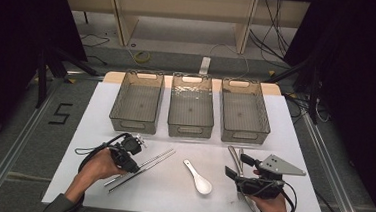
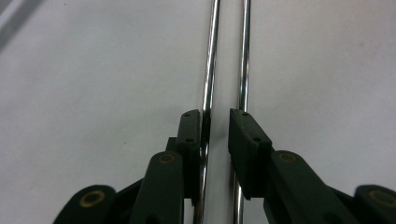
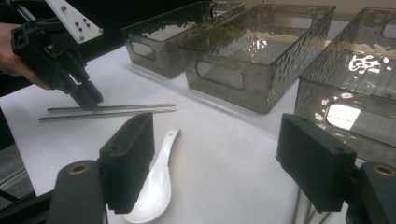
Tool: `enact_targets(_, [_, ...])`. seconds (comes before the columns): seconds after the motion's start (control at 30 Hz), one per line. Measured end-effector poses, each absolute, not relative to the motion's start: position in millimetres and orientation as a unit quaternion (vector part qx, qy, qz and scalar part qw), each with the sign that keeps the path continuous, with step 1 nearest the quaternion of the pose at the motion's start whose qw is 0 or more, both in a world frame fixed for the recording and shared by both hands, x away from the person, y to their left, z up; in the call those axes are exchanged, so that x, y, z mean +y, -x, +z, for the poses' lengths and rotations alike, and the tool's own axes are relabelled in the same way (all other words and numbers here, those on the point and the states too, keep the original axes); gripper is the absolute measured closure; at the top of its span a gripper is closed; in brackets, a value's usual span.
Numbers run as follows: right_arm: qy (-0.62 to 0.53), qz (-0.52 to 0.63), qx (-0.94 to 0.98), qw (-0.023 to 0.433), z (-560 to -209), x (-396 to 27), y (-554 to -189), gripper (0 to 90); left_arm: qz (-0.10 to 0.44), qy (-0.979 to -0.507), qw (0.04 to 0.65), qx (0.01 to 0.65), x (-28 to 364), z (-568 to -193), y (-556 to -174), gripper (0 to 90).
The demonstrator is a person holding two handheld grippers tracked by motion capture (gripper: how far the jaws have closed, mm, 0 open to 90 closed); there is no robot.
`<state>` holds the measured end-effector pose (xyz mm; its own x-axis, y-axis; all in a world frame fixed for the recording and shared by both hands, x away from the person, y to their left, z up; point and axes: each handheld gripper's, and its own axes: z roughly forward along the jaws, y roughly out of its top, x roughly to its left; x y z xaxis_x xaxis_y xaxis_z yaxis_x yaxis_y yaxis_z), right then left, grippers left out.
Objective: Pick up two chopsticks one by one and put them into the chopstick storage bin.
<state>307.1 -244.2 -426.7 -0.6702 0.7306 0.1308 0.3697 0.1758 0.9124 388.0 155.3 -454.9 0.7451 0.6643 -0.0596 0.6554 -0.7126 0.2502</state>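
Note:
A pair of metal chopsticks [image 1: 154,160] lies slantwise on the white table, left of centre. My left gripper [image 1: 134,168] is lowered onto the chopsticks' middle. In the left gripper view its jaws [image 2: 216,121] stand a narrow gap apart. One chopstick [image 2: 208,56] runs along the left pad's inner face and the other [image 2: 244,56] passes under the right pad. A white ceramic spoon [image 1: 198,178] lies at centre front. My right gripper [image 1: 237,166] hovers open at the front right, nothing between its jaws [image 3: 215,140], with the spoon [image 3: 156,186] under them.
Three empty smoky plastic bins [image 1: 134,126] [image 1: 189,131] [image 1: 244,136] stand in a row across the back of the table. Some long metal utensils [image 1: 235,154] lie by the right gripper. Cables and table legs sit on the floor behind.

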Motion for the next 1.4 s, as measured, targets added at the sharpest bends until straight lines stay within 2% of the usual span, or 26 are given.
enact_targets(0.2, [-0.368, 0.524, 0.748, 0.171, -427, -244, -307, 28.7, 0.029, -0.93, 0.112, 0.35, 154, -458, -390, 80.7])
enact_targets(0.83, [-0.369, 0.523, 0.749, 0.172, -427, -245, -308, 29.4, 0.039, -0.941, 0.113, 0.317, 152, -461, -387, 84.8])
enact_targets(1.4, [-0.372, 0.526, 0.745, 0.175, -426, -249, -307, 29.8, 0.077, -0.933, 0.163, 0.311, 167, -422, -379, 84.9])
